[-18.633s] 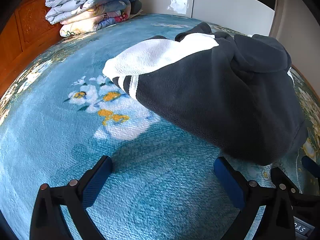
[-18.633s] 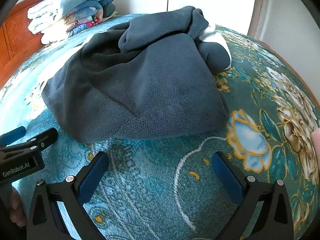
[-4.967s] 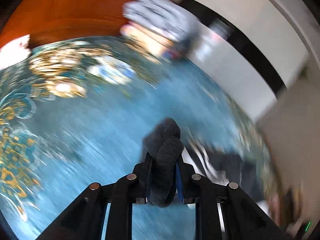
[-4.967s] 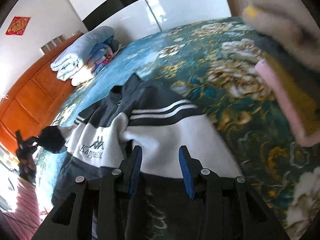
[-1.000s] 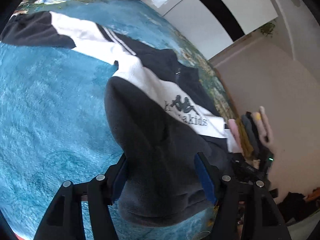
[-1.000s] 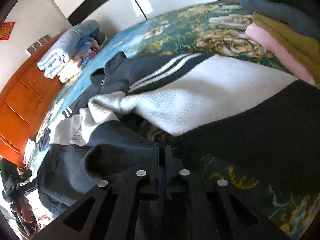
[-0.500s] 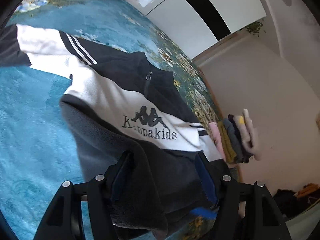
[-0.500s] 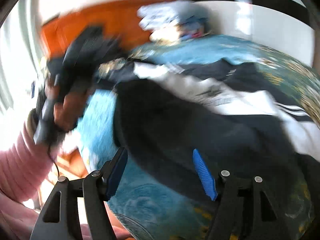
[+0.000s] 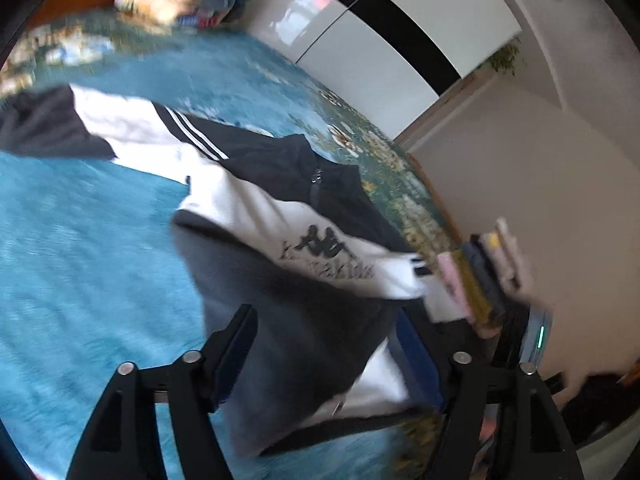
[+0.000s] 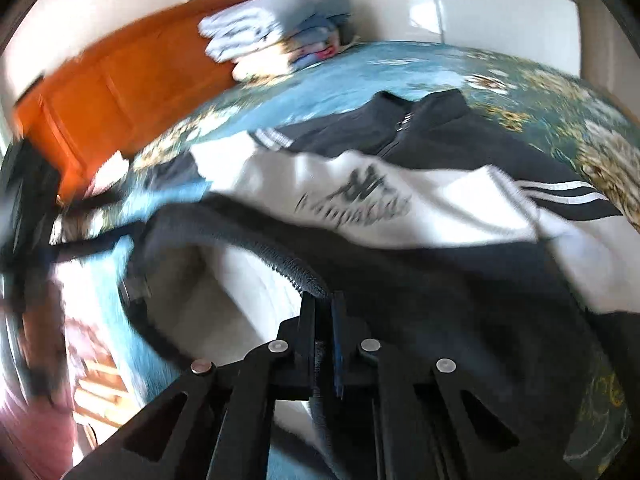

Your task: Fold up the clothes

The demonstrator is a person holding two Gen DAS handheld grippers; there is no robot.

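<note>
One black-and-white fleece jacket (image 9: 280,216) lies spread face up across the bed (image 9: 80,272), collar toward the wardrobe side, hem at the near edge; half a second ago the right hand-held gripper (image 10: 324,320) was spread wide above the dark hem, and now its fingers are clenched on a raised fold of that hem, lifting it so the pale lining (image 10: 240,288) shows. The left hand-held gripper (image 9: 324,344) stays released, its fingers straddling the hem's other corner as before. Motion blur smears the chest lettering (image 10: 356,196) in both views, so it cannot be read, and the jacket's far sleeve runs off the left edge of the left wrist view. Whether the left fingers touch the cloth is hard to make out. A stack of folded clothes (image 9: 480,276) sits just beside the jacket's right sleeve, blurred. The bed carries a teal floral blanket; folded quilts (image 10: 276,28) rest by the orange wooden headboard (image 10: 112,92), with a white wardrobe (image 9: 360,52) beyond.
</note>
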